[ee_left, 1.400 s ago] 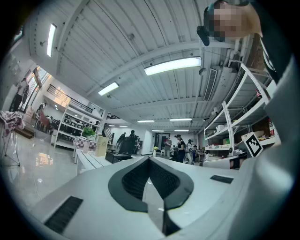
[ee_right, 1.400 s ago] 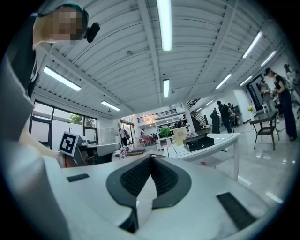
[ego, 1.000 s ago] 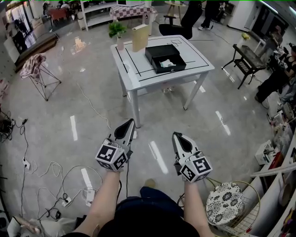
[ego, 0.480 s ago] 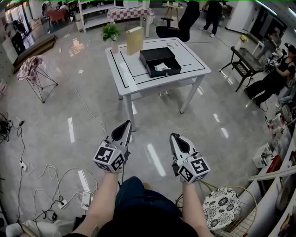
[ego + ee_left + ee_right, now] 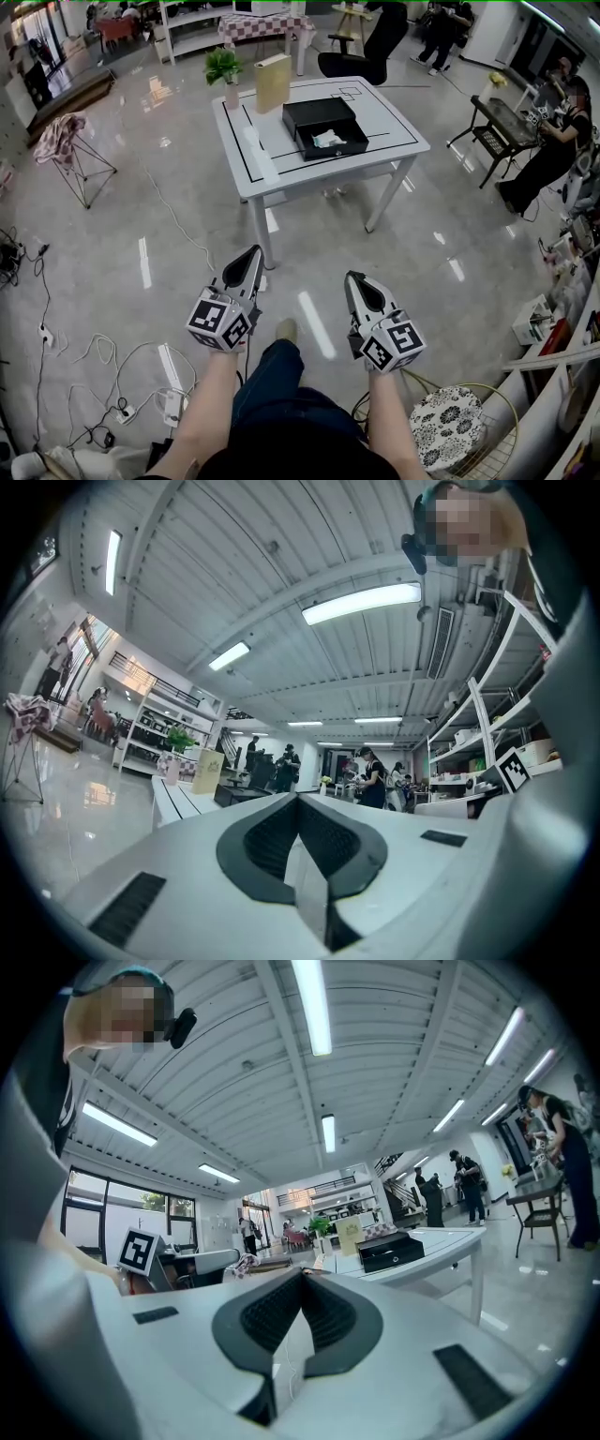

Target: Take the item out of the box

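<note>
The left tool [image 5: 254,253] and the right tool [image 5: 353,277] are held side by side low over the glossy floor, both pointing ahead. Each has its jaws pressed fully together. The left gripper view and the right gripper view both show the dark pads meeting along a single seam, with nothing caught between them. Just below the right tool, a round cushion [image 5: 455,420] with a black-and-white pattern sits inside a wire basket [image 5: 511,394]. On the left, white cables [image 5: 112,370] trail across the floor.

Farther ahead, well apart from both tools, stands the white surface [image 5: 281,159], marked with thin black lines. On it rests the black box [image 5: 323,127], which is open at the top. The item [image 5: 329,141] lies inside, toward the box's near right corner, and looks pale and crumpled. Beyond the box, a tan upright block [image 5: 273,82] stands near the far edge of the surface. A small potted plant [image 5: 223,66] stands just to the left of the block.
</note>
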Demonstrator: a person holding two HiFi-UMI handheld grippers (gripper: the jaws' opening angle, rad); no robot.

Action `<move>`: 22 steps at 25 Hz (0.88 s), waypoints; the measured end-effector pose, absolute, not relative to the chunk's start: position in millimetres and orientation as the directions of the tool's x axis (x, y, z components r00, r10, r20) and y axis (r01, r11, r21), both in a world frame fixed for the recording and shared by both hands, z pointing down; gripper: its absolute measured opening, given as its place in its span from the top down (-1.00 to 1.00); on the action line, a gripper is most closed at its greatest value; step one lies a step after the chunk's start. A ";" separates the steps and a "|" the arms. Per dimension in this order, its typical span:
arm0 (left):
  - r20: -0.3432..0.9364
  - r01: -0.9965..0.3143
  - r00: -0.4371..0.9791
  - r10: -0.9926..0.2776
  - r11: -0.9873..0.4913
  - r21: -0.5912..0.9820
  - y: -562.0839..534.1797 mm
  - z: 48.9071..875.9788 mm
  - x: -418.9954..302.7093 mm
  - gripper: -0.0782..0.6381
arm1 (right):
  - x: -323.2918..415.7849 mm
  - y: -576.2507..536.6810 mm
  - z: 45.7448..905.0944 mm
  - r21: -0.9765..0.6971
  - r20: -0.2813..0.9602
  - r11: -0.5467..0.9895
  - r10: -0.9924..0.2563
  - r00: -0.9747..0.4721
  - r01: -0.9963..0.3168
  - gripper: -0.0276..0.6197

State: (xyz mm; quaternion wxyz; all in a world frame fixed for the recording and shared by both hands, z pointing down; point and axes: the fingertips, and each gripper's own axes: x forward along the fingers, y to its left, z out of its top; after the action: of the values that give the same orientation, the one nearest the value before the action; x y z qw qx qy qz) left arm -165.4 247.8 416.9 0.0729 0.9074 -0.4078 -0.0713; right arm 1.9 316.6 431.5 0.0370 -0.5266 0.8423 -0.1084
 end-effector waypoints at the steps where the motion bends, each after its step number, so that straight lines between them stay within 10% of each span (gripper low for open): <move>1: -0.069 -0.730 0.656 -0.751 -0.655 0.194 243.1 418.0 -164.1 0.77 | 3.3 312.2 431.8 -0.221 0.053 0.422 -0.895 -0.443 -0.879 0.92; 22: -0.078 -0.726 0.655 -0.752 -0.654 0.213 90.2 414.7 -108.2 0.77 | 59.0 166.2 422.7 -0.219 0.042 0.410 -0.903 -0.428 -0.885 0.91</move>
State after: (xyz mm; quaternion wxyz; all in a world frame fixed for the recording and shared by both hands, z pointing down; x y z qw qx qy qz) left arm -108.2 90.2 414.7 0.0817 0.9059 -0.4077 -0.0800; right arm 59.0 166.2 422.7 0.0413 -0.5330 0.8387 -0.1041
